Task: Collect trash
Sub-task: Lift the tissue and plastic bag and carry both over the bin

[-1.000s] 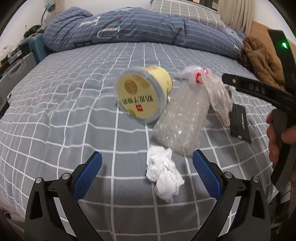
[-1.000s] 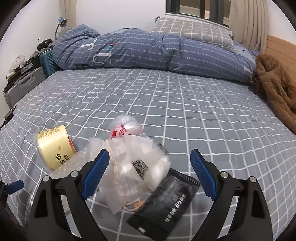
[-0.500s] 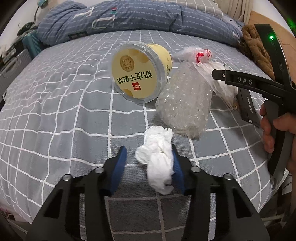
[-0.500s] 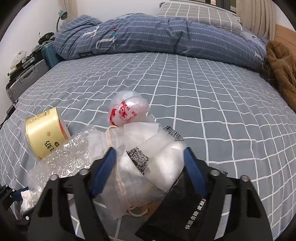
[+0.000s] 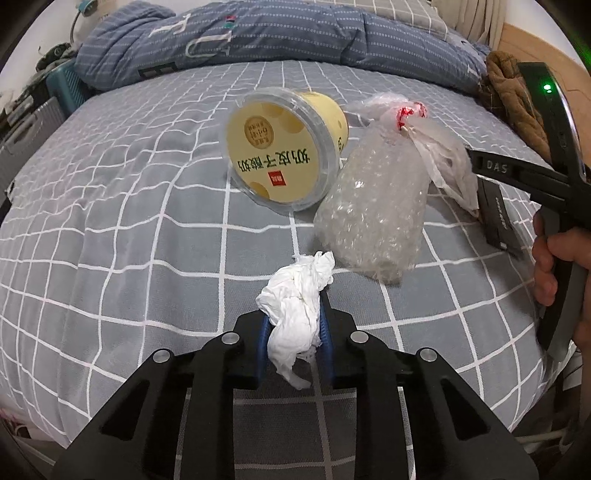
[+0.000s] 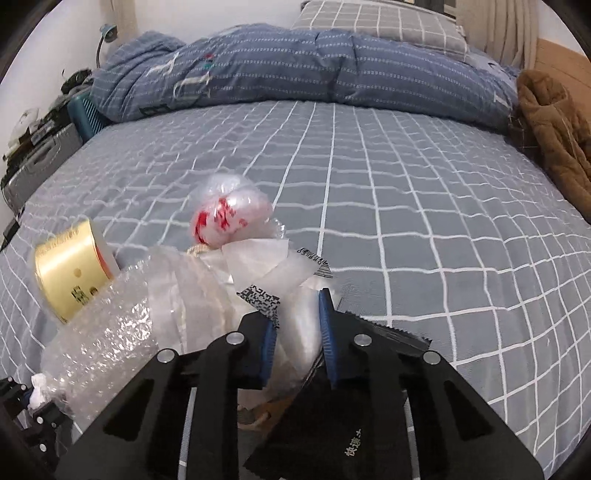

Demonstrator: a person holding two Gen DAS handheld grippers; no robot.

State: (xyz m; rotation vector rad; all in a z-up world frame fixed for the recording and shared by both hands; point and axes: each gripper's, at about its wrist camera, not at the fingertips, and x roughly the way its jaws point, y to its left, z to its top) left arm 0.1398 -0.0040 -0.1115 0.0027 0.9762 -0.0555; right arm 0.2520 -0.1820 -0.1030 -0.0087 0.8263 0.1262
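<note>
My left gripper [image 5: 293,328] is shut on a crumpled white tissue [image 5: 295,299], just above the grey checked bedsheet [image 5: 129,221]. Beyond it lie a yellow lidded tub [image 5: 284,151] on its side and a bubble-wrap bundle [image 5: 373,210]. My right gripper [image 6: 297,332] is shut on a clear plastic bag [image 6: 266,273] with a barcode label. Under it lies a black foil pouch [image 6: 354,435]. A knotted bag with red print [image 6: 225,221] sits behind it. The tub [image 6: 70,280] and bubble wrap [image 6: 110,343] lie left in the right wrist view.
A rolled blue duvet [image 6: 295,70] and a checked pillow [image 6: 376,22] lie across the far side of the bed. A brown fleece garment [image 6: 554,136] lies at the right edge. A suitcase and a blue crate [image 5: 62,88] stand left of the bed.
Both grippers were open a second ago and have closed, the left on the tissue, the right on the clear plastic bag. Both have moved in closer to the pile.
</note>
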